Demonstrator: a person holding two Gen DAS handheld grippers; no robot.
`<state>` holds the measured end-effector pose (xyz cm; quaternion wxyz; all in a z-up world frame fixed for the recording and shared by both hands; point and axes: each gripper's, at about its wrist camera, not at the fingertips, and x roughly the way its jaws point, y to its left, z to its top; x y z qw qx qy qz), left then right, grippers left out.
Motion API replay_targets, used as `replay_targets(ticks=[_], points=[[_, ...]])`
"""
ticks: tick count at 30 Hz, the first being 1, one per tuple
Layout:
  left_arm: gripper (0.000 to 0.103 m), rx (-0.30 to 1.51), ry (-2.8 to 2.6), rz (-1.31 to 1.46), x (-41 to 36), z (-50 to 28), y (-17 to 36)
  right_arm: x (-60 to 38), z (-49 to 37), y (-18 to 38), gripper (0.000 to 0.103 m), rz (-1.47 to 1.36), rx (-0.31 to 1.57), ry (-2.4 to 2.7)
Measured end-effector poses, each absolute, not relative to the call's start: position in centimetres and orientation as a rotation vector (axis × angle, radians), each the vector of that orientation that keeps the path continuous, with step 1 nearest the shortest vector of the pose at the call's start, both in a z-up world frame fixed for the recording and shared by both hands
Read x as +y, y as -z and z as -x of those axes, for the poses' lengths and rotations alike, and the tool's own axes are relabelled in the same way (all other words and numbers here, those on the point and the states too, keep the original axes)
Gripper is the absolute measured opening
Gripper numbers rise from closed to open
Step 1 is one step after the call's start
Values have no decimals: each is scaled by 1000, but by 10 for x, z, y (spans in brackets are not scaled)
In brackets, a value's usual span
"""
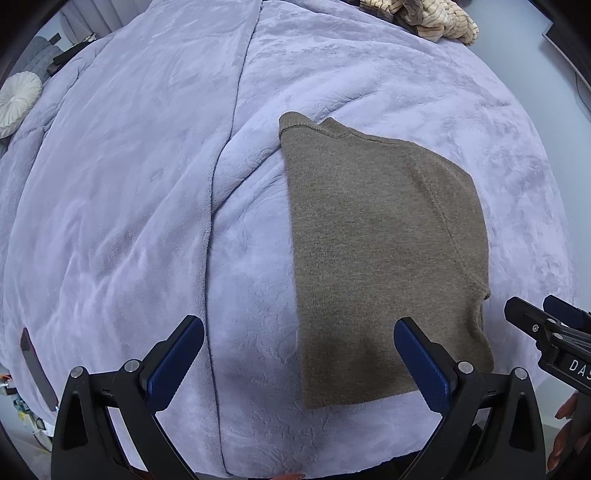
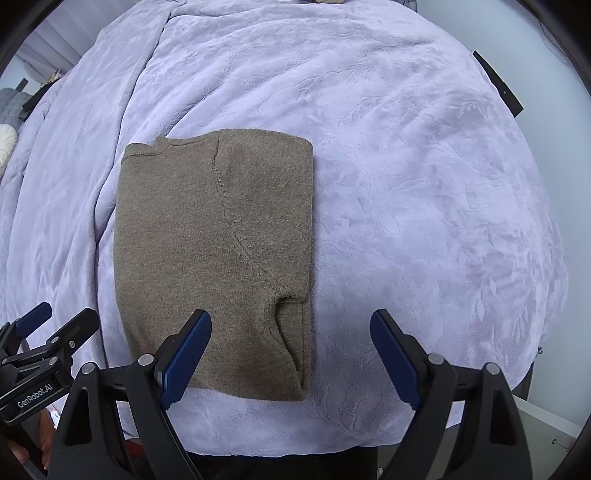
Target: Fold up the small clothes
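Observation:
A brown knitted garment (image 1: 380,251) lies folded into a long rectangle on the lilac blanket (image 1: 129,203); it also shows in the right wrist view (image 2: 214,258), with a sleeve seam curving across it. My left gripper (image 1: 299,339) is open and empty, hovering over the garment's near left corner. My right gripper (image 2: 290,332) is open and empty above the garment's near right corner. Each gripper shows at the edge of the other's view: the right one (image 1: 546,325), the left one (image 2: 55,332).
A pile of striped beige clothes (image 1: 424,18) lies at the far end of the bed. A round white cushion (image 1: 16,103) sits at the far left. A dark flat object (image 1: 37,369) lies near the blanket's left edge, another (image 2: 498,83) at the far right.

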<state>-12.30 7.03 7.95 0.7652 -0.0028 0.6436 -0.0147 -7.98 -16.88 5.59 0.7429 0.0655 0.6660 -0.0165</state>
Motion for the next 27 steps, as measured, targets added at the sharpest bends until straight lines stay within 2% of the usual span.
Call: replay_targets(ticks=[27], points=[[103, 1402, 24, 21, 73, 127, -82, -166, 82, -57, 90, -123, 1458, 38]])
